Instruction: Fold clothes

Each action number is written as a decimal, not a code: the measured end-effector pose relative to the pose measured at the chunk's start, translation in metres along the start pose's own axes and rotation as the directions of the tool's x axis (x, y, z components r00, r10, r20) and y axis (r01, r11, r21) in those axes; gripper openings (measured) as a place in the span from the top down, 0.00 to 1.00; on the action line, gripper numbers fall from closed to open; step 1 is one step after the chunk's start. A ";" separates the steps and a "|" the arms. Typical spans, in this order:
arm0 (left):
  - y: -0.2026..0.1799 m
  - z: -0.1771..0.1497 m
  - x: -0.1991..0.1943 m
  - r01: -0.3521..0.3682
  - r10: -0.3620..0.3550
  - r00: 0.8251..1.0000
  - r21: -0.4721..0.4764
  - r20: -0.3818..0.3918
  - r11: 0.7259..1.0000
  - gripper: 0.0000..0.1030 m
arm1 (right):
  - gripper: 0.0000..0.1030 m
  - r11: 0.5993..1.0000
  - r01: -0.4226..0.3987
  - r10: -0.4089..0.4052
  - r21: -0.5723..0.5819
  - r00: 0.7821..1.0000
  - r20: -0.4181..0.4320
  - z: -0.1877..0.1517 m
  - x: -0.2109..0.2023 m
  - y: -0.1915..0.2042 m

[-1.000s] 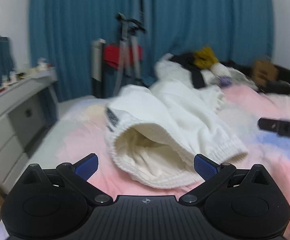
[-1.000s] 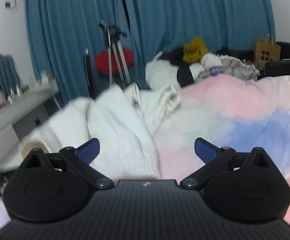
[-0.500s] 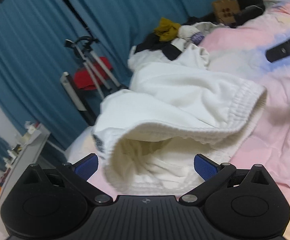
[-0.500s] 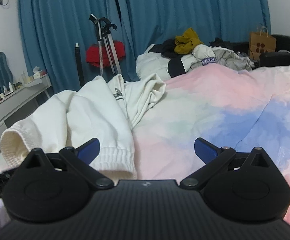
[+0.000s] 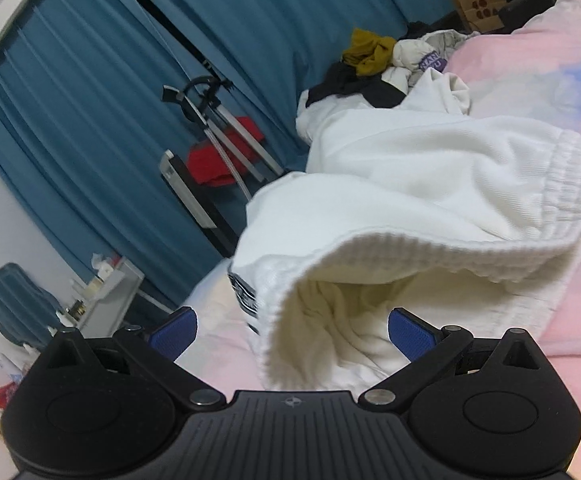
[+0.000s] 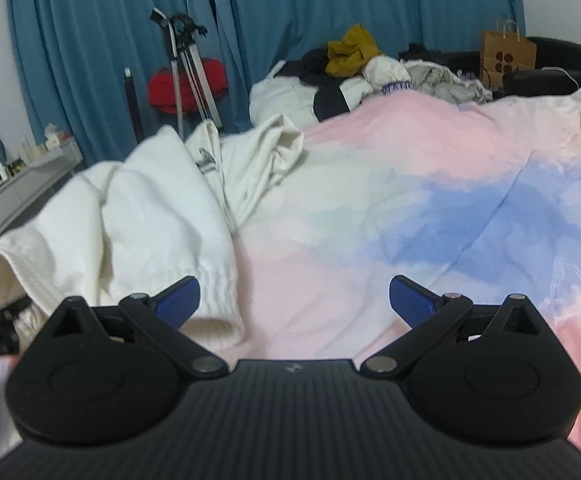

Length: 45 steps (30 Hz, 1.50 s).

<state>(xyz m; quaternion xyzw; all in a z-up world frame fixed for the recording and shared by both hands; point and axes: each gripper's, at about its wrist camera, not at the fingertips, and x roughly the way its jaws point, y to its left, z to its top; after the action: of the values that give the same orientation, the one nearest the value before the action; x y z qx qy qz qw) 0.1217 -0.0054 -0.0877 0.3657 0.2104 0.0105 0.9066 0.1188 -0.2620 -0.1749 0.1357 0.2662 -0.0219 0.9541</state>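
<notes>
Pastel duvet [image 6: 370, 208], white sweatshirt [image 5: 390, 184]; blue curtains [image 6: 290, 8] behind

Both grippers [image 5: 292, 330] [image 6: 294, 300]: black ribbed bodies, blue finger pads [image 5: 410, 330], silver pivot screws.

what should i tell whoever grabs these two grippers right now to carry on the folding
Left gripper: open, holding nothing, tilted and pointed into the ribbed opening of the white sweatshirt.
Right gripper: open, holding nothing, over the pastel duvet with the sweatshirt's cuff by its left finger.
The sweatshirt lies bunched on the bed's left side. More clothes are heaped in a pile at the far edge by the curtain.
Done: no fold is visible.
Left: grip, spread flat, fold; then the pile.
</notes>
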 end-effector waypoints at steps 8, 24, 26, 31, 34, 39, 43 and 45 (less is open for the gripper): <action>0.044 0.015 0.009 0.008 -0.011 1.000 -0.280 -0.009 0.960 0.23 | 0.00 0.988 -0.080 0.064 -0.131 0.990 -0.123 -0.019 0.024 0.020; 0.133 -0.025 0.016 0.080 -0.125 0.992 -0.659 -0.022 0.748 0.84 | 0.46 0.963 -0.058 0.081 -0.264 0.994 0.077 -0.019 0.046 0.055; 0.138 -0.033 0.019 0.092 -0.156 0.987 -0.688 -0.032 0.720 0.84 | 0.63 0.955 -0.060 0.099 -0.290 0.987 0.123 -0.016 0.033 0.062; 0.144 -0.049 0.027 0.142 -0.244 0.969 -0.725 -0.037 0.675 0.75 | 0.88 0.952 -0.111 0.173 -0.285 0.963 0.205 -0.003 -0.005 0.071; 0.141 -0.057 0.031 0.151 -0.284 0.957 -0.722 -0.065 0.675 0.74 | 0.89 0.949 -0.135 0.212 -0.286 0.943 0.258 0.005 -0.030 0.075; 0.134 -0.062 0.035 0.136 -0.297 0.948 -0.697 -0.115 0.704 0.50 | 0.89 0.938 -0.090 0.196 -0.334 0.935 0.296 0.004 -0.044 0.081; 0.125 -0.057 0.038 0.137 -0.280 0.952 -0.649 -0.123 0.748 0.41 | 0.89 0.955 -0.053 0.117 -0.292 0.972 0.203 -0.003 -0.016 0.069; 0.119 -0.054 0.040 0.127 -0.263 0.956 -0.627 -0.129 0.769 0.39 | 0.88 0.967 -0.047 0.084 -0.252 0.986 0.140 -0.009 -0.001 0.059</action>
<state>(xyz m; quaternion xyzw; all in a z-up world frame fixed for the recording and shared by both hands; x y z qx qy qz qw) 0.1533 0.1244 -0.0585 0.0251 0.3265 0.0217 0.9446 0.1201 -0.2029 -0.1669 0.0224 0.1897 0.0330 0.9810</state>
